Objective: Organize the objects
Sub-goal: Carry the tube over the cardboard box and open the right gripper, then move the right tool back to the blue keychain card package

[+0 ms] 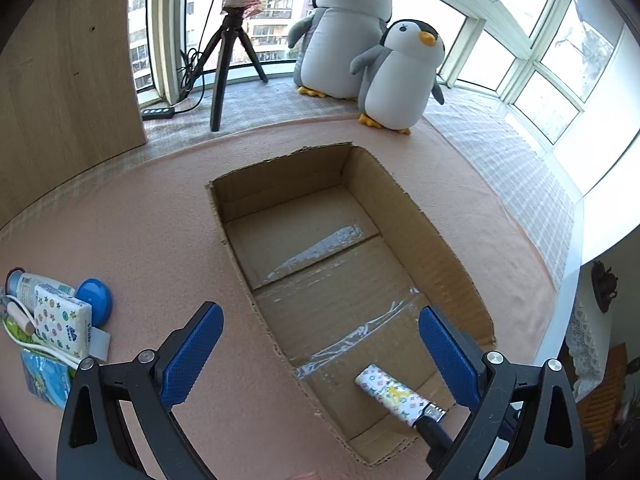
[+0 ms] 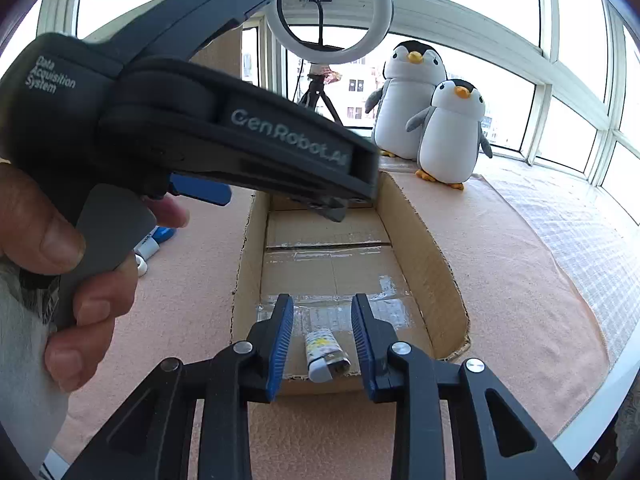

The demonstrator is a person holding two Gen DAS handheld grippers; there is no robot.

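Observation:
An open cardboard box [image 1: 432,236] sits on the pink mat; it also shows in the right wrist view [image 2: 424,256]. A small patterned lighter [image 1: 394,394] lies on the box floor at its near end, seen again in the right wrist view [image 2: 322,354]. My left gripper [image 1: 320,354] is open and empty above the box's near left wall. My right gripper [image 2: 322,340] is open, its fingers on either side of the lighter and above it, not closed on it. A tissue pack [image 1: 62,322], a blue round object [image 1: 96,298] and a bottle [image 1: 30,286] lie in a pile at the left.
Two plush penguins [image 1: 362,44] stand at the mat's far edge, next to a ring-light tripod [image 1: 224,68]. A wooden panel [image 1: 60,80] rises at the left. Windows curve round the back and right. In the right wrist view, the left gripper body [image 2: 180,128] and a hand fill the upper left.

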